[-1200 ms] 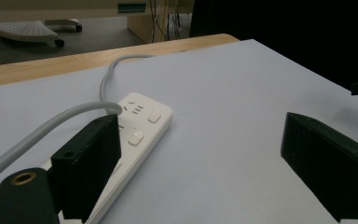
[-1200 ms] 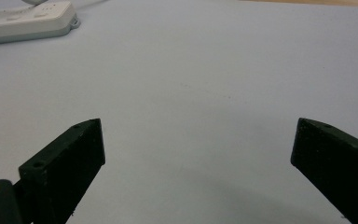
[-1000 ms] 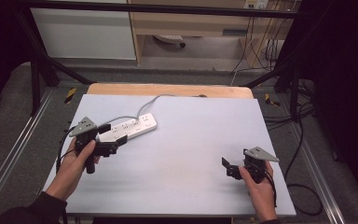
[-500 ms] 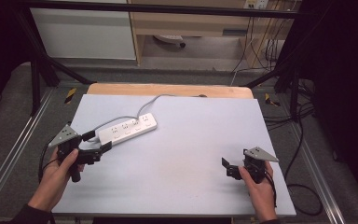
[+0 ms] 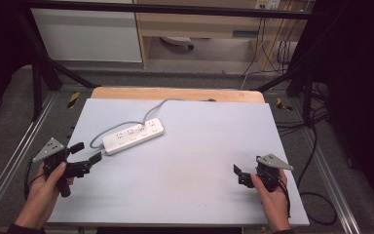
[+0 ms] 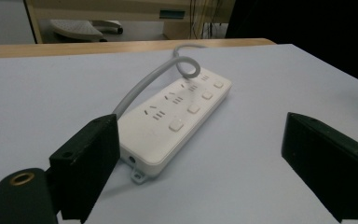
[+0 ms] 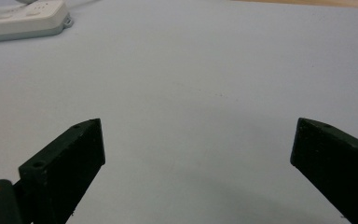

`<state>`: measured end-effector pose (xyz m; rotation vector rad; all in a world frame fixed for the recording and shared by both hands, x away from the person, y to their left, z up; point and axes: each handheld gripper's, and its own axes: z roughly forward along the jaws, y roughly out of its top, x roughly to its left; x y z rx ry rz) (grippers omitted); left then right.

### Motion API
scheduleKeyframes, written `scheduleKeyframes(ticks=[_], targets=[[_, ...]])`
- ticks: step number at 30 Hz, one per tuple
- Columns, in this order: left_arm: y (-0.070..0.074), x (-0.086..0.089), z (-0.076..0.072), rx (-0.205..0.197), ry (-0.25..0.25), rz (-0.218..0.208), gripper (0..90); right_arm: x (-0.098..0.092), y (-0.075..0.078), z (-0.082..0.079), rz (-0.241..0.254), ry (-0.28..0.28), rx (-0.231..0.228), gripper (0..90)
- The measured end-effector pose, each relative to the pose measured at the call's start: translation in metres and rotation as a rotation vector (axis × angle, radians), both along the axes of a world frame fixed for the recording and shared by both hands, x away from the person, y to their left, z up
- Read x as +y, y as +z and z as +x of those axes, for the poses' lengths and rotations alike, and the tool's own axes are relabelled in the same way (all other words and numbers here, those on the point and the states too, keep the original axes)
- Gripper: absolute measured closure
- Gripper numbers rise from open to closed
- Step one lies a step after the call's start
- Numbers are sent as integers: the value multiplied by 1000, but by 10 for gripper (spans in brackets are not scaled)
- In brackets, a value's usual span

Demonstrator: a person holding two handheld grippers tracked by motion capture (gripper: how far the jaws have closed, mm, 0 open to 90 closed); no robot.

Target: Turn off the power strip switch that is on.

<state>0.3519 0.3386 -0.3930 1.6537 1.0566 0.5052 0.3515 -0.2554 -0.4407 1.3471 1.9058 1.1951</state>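
Observation:
A white power strip (image 5: 133, 135) lies on the pale blue table top (image 5: 204, 141), left of the middle, and its grey cable (image 5: 161, 105) curls off to the back edge. My left gripper (image 5: 86, 151) is held open near the table's left edge, a short way in front of the strip's near end and not touching it. In the left gripper view the power strip (image 6: 182, 114) lies just beyond my open left gripper (image 6: 200, 140). My right gripper (image 5: 240, 174) stands open near the front right with nothing in it. The right gripper view has my right gripper (image 7: 198, 135) over bare table, the power strip (image 7: 23, 18) far off.
A wooden strip (image 5: 175, 93) runs along the table's back edge. Black frame bars (image 5: 53, 73) and metal rails (image 5: 9, 156) flank the table. Loose cables (image 5: 316, 141) trail on the floor at the right. Cabinets (image 5: 87, 34) stand behind.
My left gripper has drawn back from beside the power strip toward the table's left front edge. The right gripper and the strip have stayed put.

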Motion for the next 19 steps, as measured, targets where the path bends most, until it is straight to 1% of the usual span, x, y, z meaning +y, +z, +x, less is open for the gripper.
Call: scheduleKeyframes(ticks=[3, 7, 11, 12, 13, 14, 15, 16, 17, 18, 19], targets=[[-6, 4, -3, 4, 6, 2, 115, -2, 0, -1, -1, -6, 0, 33], [-14, 8, -6, -2, 17, 7, 115, -2, -3, -3, -12, 10, 28, 30], [-23, 9, -10, 10, 14, 3, 115, 1, -7, -5, -48, 38, 58, 29], [-25, 8, -11, 15, 2, 9, 115, 1, -9, -5, -67, 41, 79, 30], [-27, 6, -12, 21, -15, 20, 115, 1, -9, -5, -67, 41, 79, 30], [-30, 4, -13, 26, -32, 37, 105, 1, -12, -4, -80, 32, 97, 30], [-32, 2, -14, 24, -37, 57, 105, 1, -12, -4, -80, 32, 97, 30], [-34, 0, -15, 27, -31, 71, 102, 1, -14, -4, -82, 24, 114, 31], [-34, -2, -15, 39, -31, 78, 105, 0, -15, -3, -87, 14, 125, 31], [-34, -3, -15, 37, -34, 78, 106, -1, -16, -2, -87, 5, 133, 31], [-34, -3, -15, 38, -30, 70, 101, -1, -18, 0, -91, 1, 140, 33]])
